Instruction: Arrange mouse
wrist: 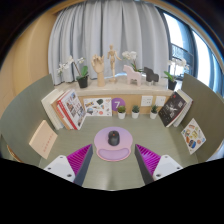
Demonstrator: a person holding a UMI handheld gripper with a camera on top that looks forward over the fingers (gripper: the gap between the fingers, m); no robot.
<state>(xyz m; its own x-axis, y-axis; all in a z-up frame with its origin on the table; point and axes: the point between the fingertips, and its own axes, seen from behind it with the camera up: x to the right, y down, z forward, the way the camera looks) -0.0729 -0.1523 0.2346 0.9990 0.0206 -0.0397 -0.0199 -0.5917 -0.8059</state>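
A dark mouse (113,137) sits on a purple mouse mat (112,141) with a pink wrist rest at its near edge. The mat lies on the grey-green table (112,175), just ahead of my fingers and centred between them. My gripper (112,160) is open and empty, its two fingers (76,160) spread wide with magenta pads showing at either side. The fingers are short of the mat and touch nothing.
Books (65,108) stand at the left, a tan box (43,139) lies near them. Small potted plants (121,112) line the back by a low shelf with wooden figures (111,61). Magazines (176,110) and a booklet (193,135) lie at the right.
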